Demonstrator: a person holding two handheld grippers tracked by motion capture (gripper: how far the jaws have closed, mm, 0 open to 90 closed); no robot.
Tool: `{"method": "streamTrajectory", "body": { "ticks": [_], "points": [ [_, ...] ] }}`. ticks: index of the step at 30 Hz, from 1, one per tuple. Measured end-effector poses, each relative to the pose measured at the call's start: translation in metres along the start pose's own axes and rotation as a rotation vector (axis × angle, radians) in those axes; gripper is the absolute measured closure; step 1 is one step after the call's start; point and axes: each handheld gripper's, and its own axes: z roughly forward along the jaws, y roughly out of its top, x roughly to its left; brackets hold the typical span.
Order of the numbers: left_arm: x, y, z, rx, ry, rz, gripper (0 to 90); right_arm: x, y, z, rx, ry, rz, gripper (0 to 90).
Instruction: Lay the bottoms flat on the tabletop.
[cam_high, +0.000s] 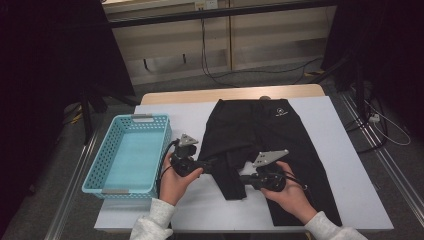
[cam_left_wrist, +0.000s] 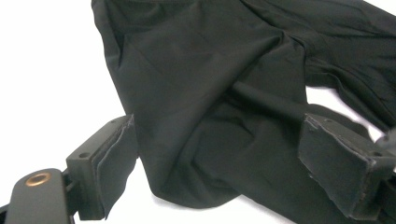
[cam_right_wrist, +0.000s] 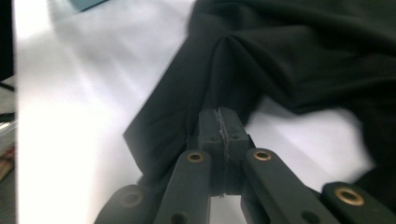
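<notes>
Black pants (cam_high: 272, 130) lie spread on the white table (cam_high: 345, 165), waistband at the far side, legs toward me. The left leg (cam_high: 231, 175) is bunched and folded near the two grippers. My left gripper (cam_high: 212, 164) points right at that leg; in the left gripper view its jaws (cam_left_wrist: 224, 158) stand wide apart with the folded leg cloth (cam_left_wrist: 205, 121) lying between them, the pads not pressing on it. My right gripper (cam_high: 243, 179) points left at the same leg's lower edge. In the right gripper view its pads (cam_right_wrist: 223, 123) are pressed together on a pinch of the black cloth (cam_right_wrist: 196, 93).
A turquoise perforated basket (cam_high: 150, 119) stands on the table's left side, close to my left hand (cam_high: 175, 182). The table's near edge is just below both hands. Cables trail on the floor beyond the far edge.
</notes>
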Motion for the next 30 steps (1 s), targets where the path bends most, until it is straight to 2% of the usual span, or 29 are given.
{"method": "streamTrajectory", "body": {
  "ticks": [7,13,14,15,17,20,23,25,28,30],
  "points": [
    [0.002,-0.002,0.002,0.011,0.007,-0.006,12.9,-0.023,-0.006,-0.02,-0.018,-0.084,0.05,90.0],
    [0.006,-0.01,0.011,0.053,0.027,-0.016,14.3,-0.033,-0.012,-0.025,-0.009,-0.132,0.07,90.0],
    [0.007,-0.011,0.013,0.065,0.023,-0.028,14.6,-0.035,-0.012,-0.026,-0.008,-0.138,0.069,90.0],
    [0.008,-0.012,0.013,0.078,0.02,-0.025,15.1,-0.035,-0.013,-0.027,-0.01,-0.138,0.075,90.0],
    [0.009,-0.016,0.015,0.073,0.032,-0.018,19.8,-0.036,-0.013,-0.028,-0.012,-0.141,0.076,90.0],
    [0.01,-0.02,0.018,0.092,0.028,-0.03,26.1,-0.037,-0.014,-0.029,-0.013,-0.144,0.075,90.0],
    [0.011,-0.023,0.021,0.104,0.051,-0.03,33.2,-0.037,-0.015,-0.03,-0.01,-0.147,0.075,90.0],
    [0.012,-0.027,0.024,0.123,0.07,-0.015,36.8,-0.037,-0.015,-0.03,-0.009,-0.147,0.074,90.0],
    [0.014,-0.027,0.023,0.119,0.075,-0.026,43.5,-0.036,-0.015,-0.031,-0.023,-0.116,0.094,90.0],
    [0.015,-0.027,0.022,0.12,0.083,-0.025,47.5,-0.032,-0.014,-0.031,-0.019,-0.121,0.072,90.0]
  ]
}}
